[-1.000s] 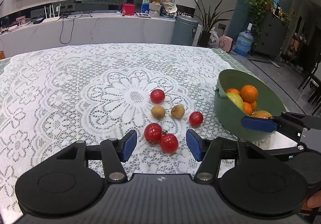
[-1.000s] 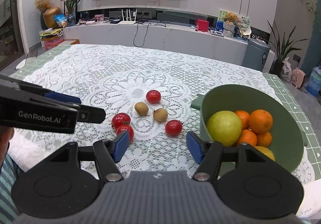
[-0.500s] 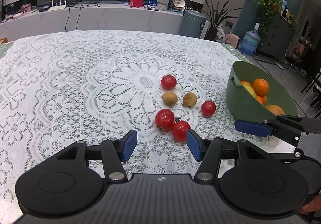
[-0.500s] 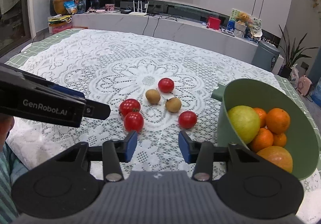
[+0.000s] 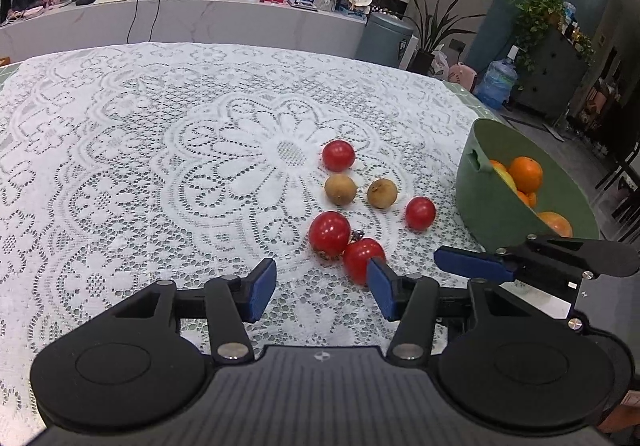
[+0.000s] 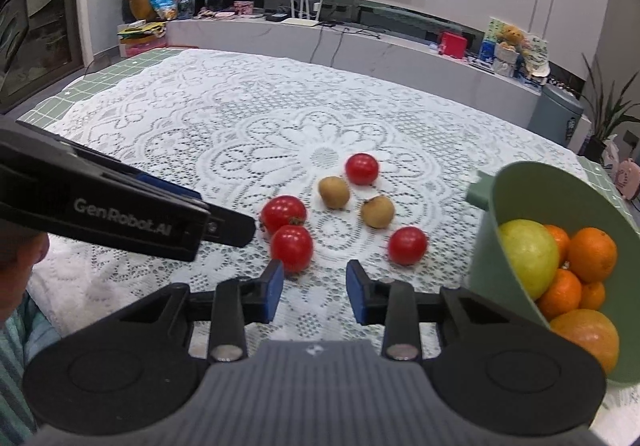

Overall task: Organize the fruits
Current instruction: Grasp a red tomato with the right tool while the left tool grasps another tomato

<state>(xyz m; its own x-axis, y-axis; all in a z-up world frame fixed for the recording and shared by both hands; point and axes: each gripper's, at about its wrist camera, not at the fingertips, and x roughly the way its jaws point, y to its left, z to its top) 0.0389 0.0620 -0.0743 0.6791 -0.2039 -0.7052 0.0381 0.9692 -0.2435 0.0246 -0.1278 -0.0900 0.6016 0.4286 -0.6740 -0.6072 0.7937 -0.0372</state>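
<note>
Several red tomatoes and two brown round fruits lie on the lace tablecloth. A touching pair of tomatoes (image 5: 329,234) (image 6: 291,247) is nearest. One tomato (image 5: 420,212) (image 6: 407,245) sits near the green bowl (image 5: 480,202) (image 6: 486,266), another (image 5: 338,155) (image 6: 361,168) lies farther back. The brown fruits (image 5: 340,189) (image 6: 377,211) lie between them. The bowl holds oranges (image 6: 591,254) and a yellow-green fruit (image 6: 527,258). My left gripper (image 5: 321,288) is open and empty, just short of the pair. My right gripper (image 6: 315,289) is open and empty, between the pair and the lone tomato.
The white lace cloth (image 5: 140,150) covers a green table. The right gripper's finger (image 5: 472,266) reaches in beside the bowl in the left wrist view. The left gripper's body (image 6: 120,214) crosses the left of the right wrist view. A counter (image 6: 360,46) runs behind the table.
Both grippers have moved in toward the fruit. The right gripper's jaws have narrowed somewhat. The fruit has not moved.
</note>
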